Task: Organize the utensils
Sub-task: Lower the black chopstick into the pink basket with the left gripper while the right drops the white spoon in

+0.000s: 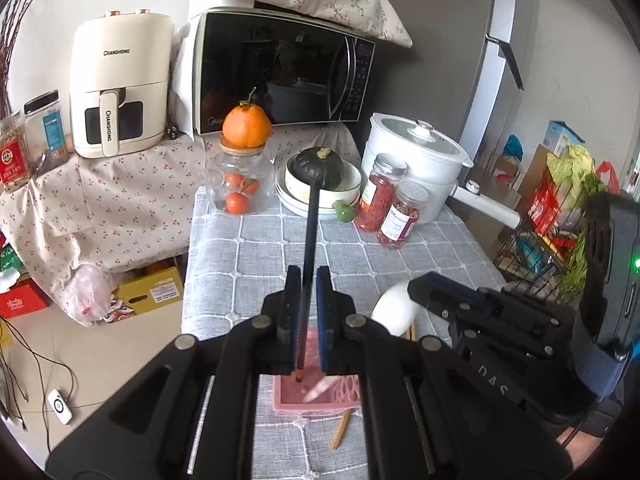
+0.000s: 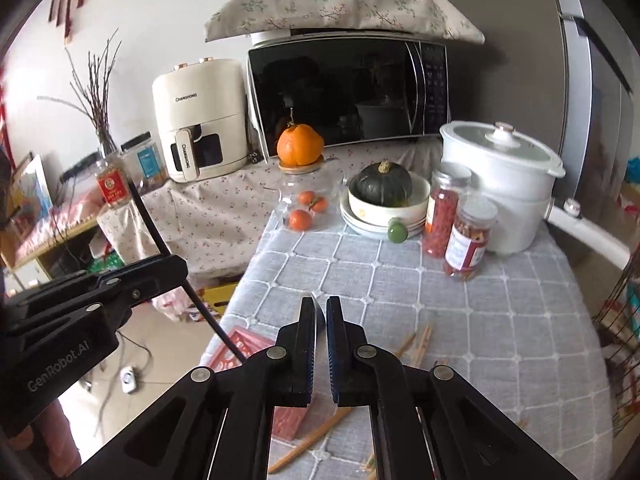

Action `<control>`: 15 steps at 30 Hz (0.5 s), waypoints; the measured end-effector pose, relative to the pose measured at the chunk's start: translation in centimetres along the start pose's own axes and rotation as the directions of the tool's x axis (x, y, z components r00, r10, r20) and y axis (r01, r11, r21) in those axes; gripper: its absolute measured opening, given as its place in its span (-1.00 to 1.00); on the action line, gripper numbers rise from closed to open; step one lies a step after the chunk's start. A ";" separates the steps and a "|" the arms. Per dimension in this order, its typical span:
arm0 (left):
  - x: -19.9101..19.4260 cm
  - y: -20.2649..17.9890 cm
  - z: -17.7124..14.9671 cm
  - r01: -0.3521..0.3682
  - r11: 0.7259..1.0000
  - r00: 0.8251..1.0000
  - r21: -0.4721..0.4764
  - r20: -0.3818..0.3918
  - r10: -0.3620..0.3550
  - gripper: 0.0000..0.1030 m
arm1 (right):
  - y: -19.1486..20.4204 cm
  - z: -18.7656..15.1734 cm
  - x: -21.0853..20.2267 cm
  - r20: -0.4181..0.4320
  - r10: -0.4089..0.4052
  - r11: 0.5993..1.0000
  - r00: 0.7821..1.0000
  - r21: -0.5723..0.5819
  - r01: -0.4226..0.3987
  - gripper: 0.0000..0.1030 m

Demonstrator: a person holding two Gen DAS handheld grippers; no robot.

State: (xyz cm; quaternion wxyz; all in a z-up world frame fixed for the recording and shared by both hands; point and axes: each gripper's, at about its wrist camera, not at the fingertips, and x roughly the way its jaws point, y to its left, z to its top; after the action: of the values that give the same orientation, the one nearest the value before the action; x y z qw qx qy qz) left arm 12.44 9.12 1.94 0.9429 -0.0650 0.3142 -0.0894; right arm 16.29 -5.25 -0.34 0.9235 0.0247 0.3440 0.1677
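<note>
My left gripper is shut on a black chopstick that stands nearly upright, its lower end over a pink utensil basket on the grey checked tablecloth. In the right wrist view the left gripper shows at the left with the chopstick slanting down to the basket. My right gripper is shut on a white spoon, seen edge-on between the fingers; the spoon's bowl shows in the left wrist view. Wooden chopsticks lie on the cloth near the basket.
At the table's far end stand a glass jar with an orange on it, stacked bowls holding a green squash, two jars of red food and a white pot. A microwave and air fryer stand behind.
</note>
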 end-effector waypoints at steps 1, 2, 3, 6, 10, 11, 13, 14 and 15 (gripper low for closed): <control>-0.1 0.1 0.1 0.006 1.000 1.000 -0.013 0.004 -0.006 -0.70 | -0.4 0.0 0.0 -0.003 0.022 0.999 1.000 0.028 -0.022 -0.67; -0.3 0.2 0.2 0.017 0.999 1.000 -0.029 0.010 -0.017 -0.50 | -0.7 0.0 -0.1 -0.003 0.037 0.998 0.999 0.050 -0.037 -0.52; -0.5 0.2 0.2 0.022 0.999 1.000 -0.042 0.019 -0.021 -0.40 | -1.1 0.0 -0.3 0.003 0.052 0.996 0.999 0.072 -0.052 -0.31; -1.5 0.1 0.4 0.016 0.997 0.999 -0.073 0.051 -0.012 -0.12 | -2.1 0.3 -1.7 0.047 0.089 0.987 0.995 0.129 -0.095 0.00; -2.6 -0.3 0.3 0.000 0.995 0.997 -0.103 0.073 0.007 0.45 | -3.8 0.8 -4.6 0.108 0.104 0.975 0.989 0.187 -0.123 0.27; -2.9 -0.4 0.2 -0.007 0.994 0.997 -0.105 0.073 0.015 0.55 | -4.2 0.9 -5.1 0.119 0.097 0.974 0.988 0.194 -0.119 0.37; -3.2 -0.6 0.0 -0.022 0.994 0.997 -0.108 0.065 0.029 0.66 | -5.2 0.9 -6.1 0.124 0.068 0.975 0.990 0.203 -0.093 0.46; -3.4 -0.8 -0.2 -0.027 0.994 0.998 -0.110 0.059 0.034 0.73 | -5.7 0.8 -6.4 0.117 0.053 0.976 0.992 0.205 -0.077 0.49; -3.4 -0.9 -0.4 -0.029 0.993 0.998 -0.115 0.050 0.035 0.77 | -6.2 0.7 -6.7 0.108 0.032 0.977 0.994 0.208 -0.054 0.53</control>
State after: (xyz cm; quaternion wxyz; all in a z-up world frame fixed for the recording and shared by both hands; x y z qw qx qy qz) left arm 9.39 8.89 3.79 0.9467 -0.1162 0.2954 -0.0543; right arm 13.80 -13.26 3.36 0.9285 0.1386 0.3106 0.1488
